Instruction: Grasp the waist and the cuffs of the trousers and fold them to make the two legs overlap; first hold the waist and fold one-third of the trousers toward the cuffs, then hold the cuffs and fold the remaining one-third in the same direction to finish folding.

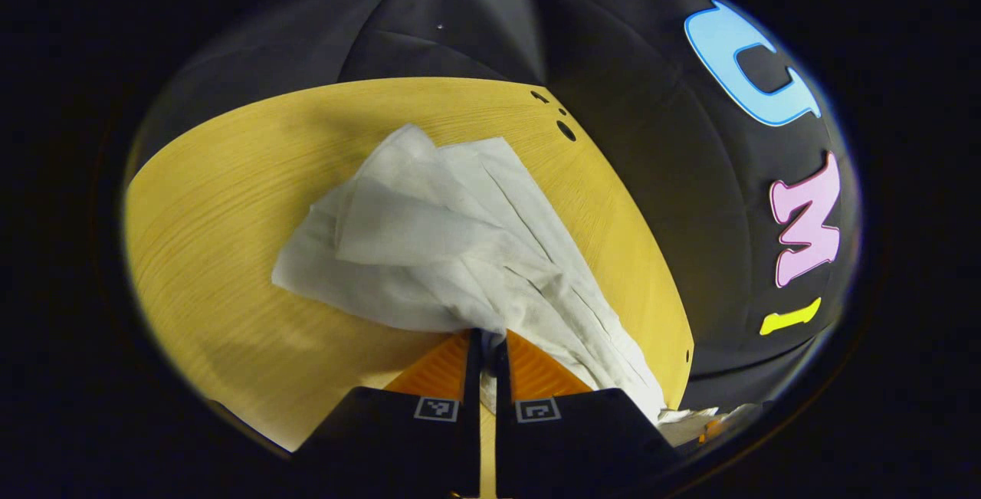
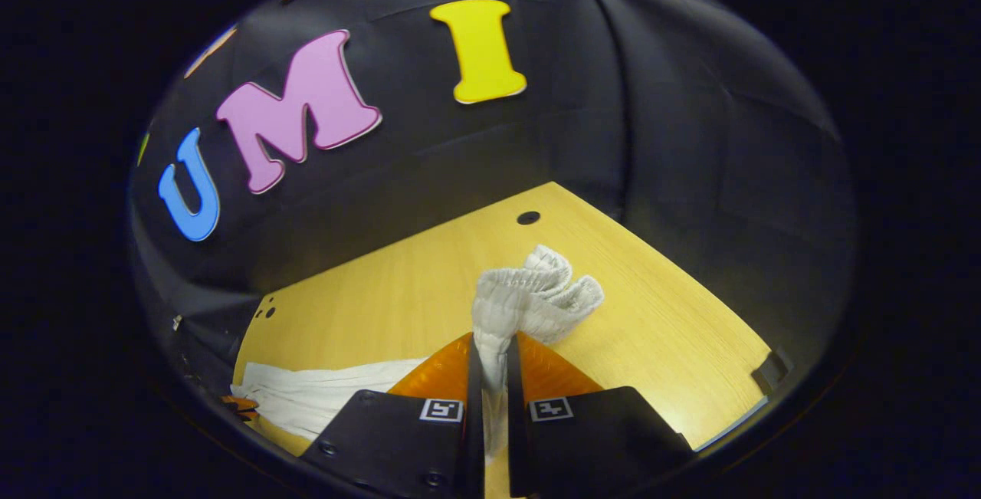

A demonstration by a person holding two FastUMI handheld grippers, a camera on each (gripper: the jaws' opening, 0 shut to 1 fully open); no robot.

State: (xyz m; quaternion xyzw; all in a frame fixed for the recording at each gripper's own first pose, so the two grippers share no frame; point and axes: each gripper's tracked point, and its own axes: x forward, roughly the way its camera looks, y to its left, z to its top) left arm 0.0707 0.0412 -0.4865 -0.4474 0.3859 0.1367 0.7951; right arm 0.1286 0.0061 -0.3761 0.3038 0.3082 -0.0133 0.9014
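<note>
The left claw [image 1: 487, 346] is closed almost fully on a pinch of white cloth, its two fingers pressing an edge of the trousers [image 1: 452, 246] between them. In the left gripper view the trousers spread out ahead of that claw across the yellow wooden table [image 1: 214, 215], rumpled and partly doubled over, with one long strip of cloth trailing off toward the lower right edge of the table. The end held here looks like the cuff end, though the folds make that hard to confirm.

The right claw [image 2: 490, 361] is likewise nearly closed, clamped on the gathered, ribbed waist [image 2: 536, 292], which bunches up just beyond the fingertips and stands a little off the table. In the right gripper view the rest of the trousers lies flat to the lower left, running away along the table toward a small glimpse of the other gripper.

Holding both ends at once seems meant to keep the cloth taut enough that one leg can be carried over onto the other without the fabric sagging or twisting. The legs do not yet lie neatly matched, so the task appears to be in its first stage, with both thirds-folds left to do. A thin pinch like this could slip if pulled hard.
</note>
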